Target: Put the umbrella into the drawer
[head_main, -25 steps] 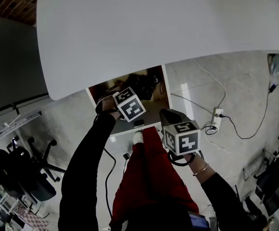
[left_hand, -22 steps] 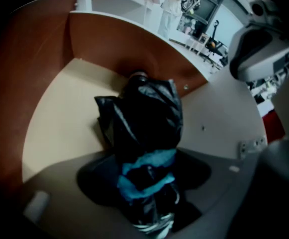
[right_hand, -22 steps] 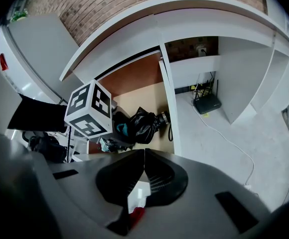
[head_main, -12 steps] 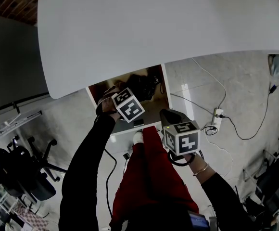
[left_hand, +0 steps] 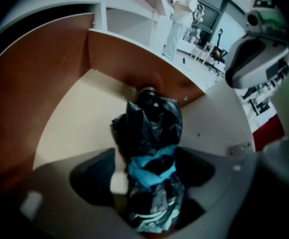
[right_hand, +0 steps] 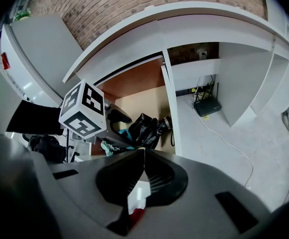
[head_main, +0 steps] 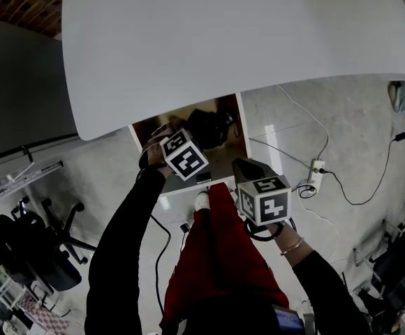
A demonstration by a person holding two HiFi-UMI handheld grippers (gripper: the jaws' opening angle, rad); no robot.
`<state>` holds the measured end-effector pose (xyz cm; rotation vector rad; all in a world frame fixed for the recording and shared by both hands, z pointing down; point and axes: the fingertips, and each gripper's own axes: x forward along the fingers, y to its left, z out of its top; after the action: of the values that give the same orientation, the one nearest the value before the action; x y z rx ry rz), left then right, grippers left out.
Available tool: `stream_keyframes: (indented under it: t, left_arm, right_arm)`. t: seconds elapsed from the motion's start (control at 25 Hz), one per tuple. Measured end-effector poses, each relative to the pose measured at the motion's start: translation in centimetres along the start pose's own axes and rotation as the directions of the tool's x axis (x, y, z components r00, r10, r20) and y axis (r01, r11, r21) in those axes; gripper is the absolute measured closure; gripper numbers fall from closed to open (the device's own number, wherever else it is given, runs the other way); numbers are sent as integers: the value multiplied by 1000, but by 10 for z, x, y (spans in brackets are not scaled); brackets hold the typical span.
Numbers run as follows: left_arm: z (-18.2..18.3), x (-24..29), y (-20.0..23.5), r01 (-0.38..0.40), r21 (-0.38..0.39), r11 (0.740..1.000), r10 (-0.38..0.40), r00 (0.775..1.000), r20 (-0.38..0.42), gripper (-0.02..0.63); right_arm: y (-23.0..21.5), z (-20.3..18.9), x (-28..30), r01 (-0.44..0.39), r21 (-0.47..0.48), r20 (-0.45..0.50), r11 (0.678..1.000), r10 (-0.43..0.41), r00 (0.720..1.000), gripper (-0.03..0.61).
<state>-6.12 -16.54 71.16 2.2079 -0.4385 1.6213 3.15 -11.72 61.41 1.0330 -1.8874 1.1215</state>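
Basically the L gripper (left_hand: 152, 183) points steeply down into the drawer (left_hand: 79, 118). Its jaws have just been opening and now stand wide. The umbrella (left_hand: 152, 126) sits btwn them, and the pads don't look to be pressing it. It's folded, black, w/ a blue strap round the middle, and lies on the drawer's beige floor w/ its far end up against a brown drawer wall. Pale print on its near end is too blurred to read.

The only clear markings are the b/w square codes on the L cube (head_main: 183, 154) and R cube (head_main: 265, 201); no letters.

The R gripper (right_hand: 143, 158) is outside the drawer, just by its front right corner, jaws closed together on nothing.

A wide strip of bare drawer floor lies left of the umbrella in the left gripper view. The white desktop (head_main: 223, 40) edge overhangs the drawer's back part. A power strip (head_main: 315, 167) lies on the floor, well right of the drawer.
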Motion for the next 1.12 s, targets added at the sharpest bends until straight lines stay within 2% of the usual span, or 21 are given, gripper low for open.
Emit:
stream_keyframes:
  t: [0.32,0.44,0.68,0.88,1.12]
  left_arm:
    - [12,-24,0,11,-112,994,0,996,93,253]
    - [14,-32,-3,7,-130,992,9,992,124,261]
    - [19,-53,-9,20,-200,980,21,979,204,272]
    - [17,-73,-7,-10,-268,963,84,961,264,342]
    - [18,-101,-6,-23,-332,943,145,927,347,434]
  right_arm:
    - [9,5,-5,1,-11,18,1000,-1,1000,569]
    - [14,9,-9,4,-15,32,1000,-3,999,569]
    - [15,13,-19,26,3,65,1000,-26,998,569]
    - [14,12,-29,48,13,82,999,-49,995,569]
    - [20,9,-40,61,17,106,998,-63,992,569]
